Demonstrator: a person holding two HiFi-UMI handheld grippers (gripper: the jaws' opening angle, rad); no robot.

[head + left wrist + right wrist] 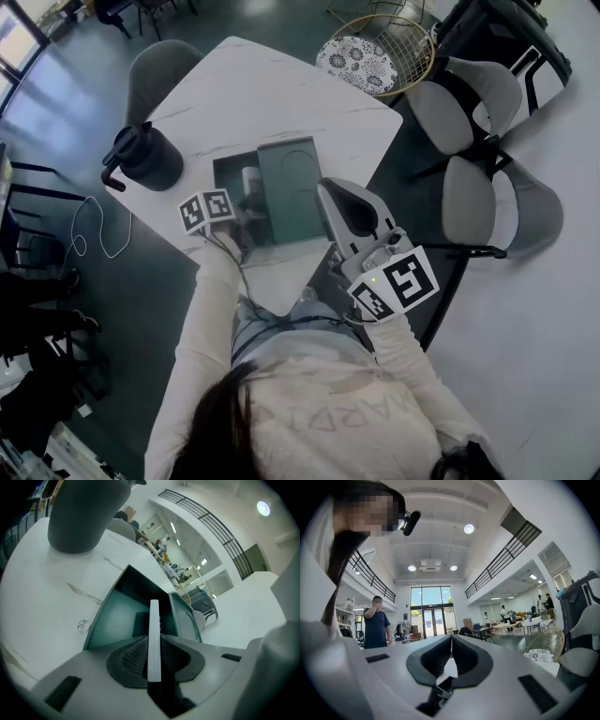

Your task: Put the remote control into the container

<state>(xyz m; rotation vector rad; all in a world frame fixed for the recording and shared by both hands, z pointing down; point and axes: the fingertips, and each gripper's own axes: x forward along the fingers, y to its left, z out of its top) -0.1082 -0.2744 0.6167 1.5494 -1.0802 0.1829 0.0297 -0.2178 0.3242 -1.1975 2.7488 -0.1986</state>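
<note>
Remote control [153,618]: clamped edge-on in left gripper [153,644] jaws, long axis directed forward into the open container [110,620]. Right gripper [451,641]: jaws together, nothing held.

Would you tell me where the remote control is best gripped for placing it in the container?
The remote control is a slim bar on edge, pointing into the container, so pinch its near end across the broad faces from the person's side, as the left gripper does.

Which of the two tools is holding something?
The left tool: its jaws pinch the white remote over the green container. The right tool is shut with nothing between its jaws.
</note>
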